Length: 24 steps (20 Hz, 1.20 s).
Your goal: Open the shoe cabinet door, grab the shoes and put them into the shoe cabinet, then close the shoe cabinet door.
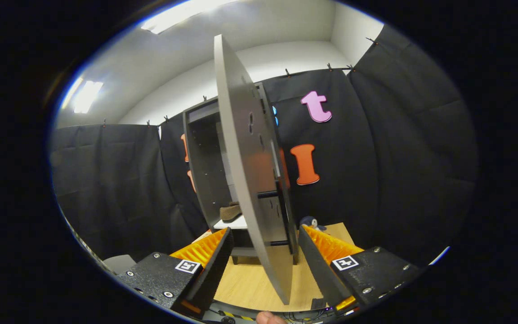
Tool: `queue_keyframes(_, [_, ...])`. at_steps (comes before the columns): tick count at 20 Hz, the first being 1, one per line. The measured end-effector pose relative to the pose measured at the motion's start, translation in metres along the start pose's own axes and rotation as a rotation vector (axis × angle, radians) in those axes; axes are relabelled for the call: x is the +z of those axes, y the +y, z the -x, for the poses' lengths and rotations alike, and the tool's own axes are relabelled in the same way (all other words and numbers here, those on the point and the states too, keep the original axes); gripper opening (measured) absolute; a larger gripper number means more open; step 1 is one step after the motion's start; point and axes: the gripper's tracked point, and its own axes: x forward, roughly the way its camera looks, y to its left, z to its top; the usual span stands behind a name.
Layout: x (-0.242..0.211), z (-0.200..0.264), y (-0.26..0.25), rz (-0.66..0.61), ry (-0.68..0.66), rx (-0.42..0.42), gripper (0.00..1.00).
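Now the door gets shut

Fingers (265, 252) stand apart around the tall grey cabinet door's (245, 180) edge, ready to swing it, because the brown shoe (230, 211) already sits inside the dark cabinet (200, 157).

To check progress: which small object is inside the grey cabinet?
The brown shoe, on its shelf; the dark plush toy sits outside on the wooden table. The open gripper straddles the door.

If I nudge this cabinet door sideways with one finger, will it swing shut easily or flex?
The door looks like a thin, flat, rigid panel, so it should probably swing on its hinges rather than bend. It stands edge-on between the open gripper fingers, apparently untouched. The shoe sits inside the cabinet, so closing likely meets no obstruction.
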Motion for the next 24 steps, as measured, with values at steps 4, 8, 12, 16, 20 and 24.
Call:
queue_keyframes(4, [-0.003,-0.013,-0.015,0.043,-0.006,-0.064,0.93])
queue_keyframes(8, [-0.008,-0.024,-0.016,0.087,0.032,-0.077,0.93])
queue_keyframes(12, [-0.009,-0.032,-0.001,0.101,0.064,-0.048,0.91])
queue_keyframes(16, [-0.015,-0.037,0.022,0.115,0.101,0.006,0.91])
queue_keyframes(20, [-0.02,-0.045,0.052,0.125,0.122,0.062,0.9])
queue_keyframes(24, [-0.027,-0.052,0.086,0.108,0.139,0.096,0.9])
